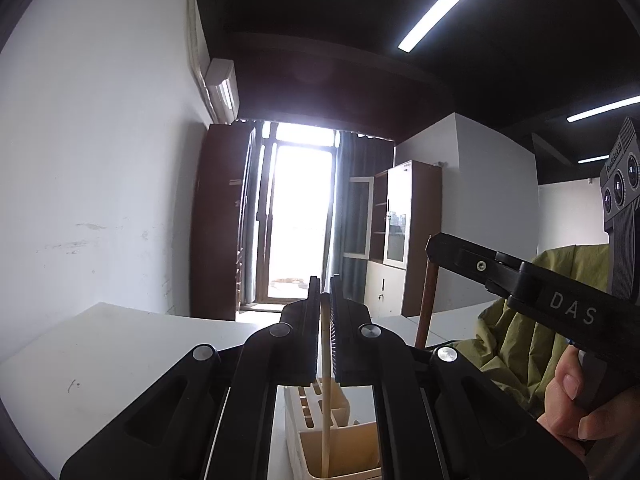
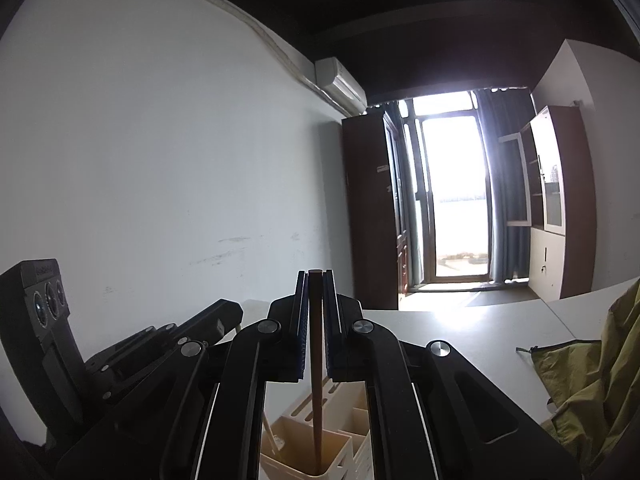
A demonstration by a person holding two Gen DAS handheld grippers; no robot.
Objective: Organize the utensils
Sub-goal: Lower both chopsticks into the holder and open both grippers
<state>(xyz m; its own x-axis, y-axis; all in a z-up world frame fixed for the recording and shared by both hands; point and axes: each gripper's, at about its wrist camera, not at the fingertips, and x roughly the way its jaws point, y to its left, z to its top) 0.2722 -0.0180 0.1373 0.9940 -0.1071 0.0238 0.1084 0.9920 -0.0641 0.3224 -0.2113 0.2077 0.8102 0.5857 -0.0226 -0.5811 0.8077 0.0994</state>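
Observation:
My left gripper (image 1: 325,286) is shut on a pale wooden stick-like utensil (image 1: 326,400); its lower end reaches down into a compartment of the cream utensil holder (image 1: 340,448) below. My right gripper (image 2: 316,276) is shut on a dark brown wooden utensil (image 2: 317,408); its lower end stands in a compartment of the same holder (image 2: 304,444). The pale utensil also shows in the right wrist view (image 2: 269,434), leaning in the holder. The right gripper's body shows in the left wrist view (image 1: 520,284); the left gripper's body shows in the right wrist view (image 2: 132,360).
The holder stands on a white table (image 1: 104,352). An olive-green cloth (image 2: 592,392) lies on the table to the right. A white wall is at the left; a bright doorway (image 1: 300,220) and brown cabinets stand at the far end.

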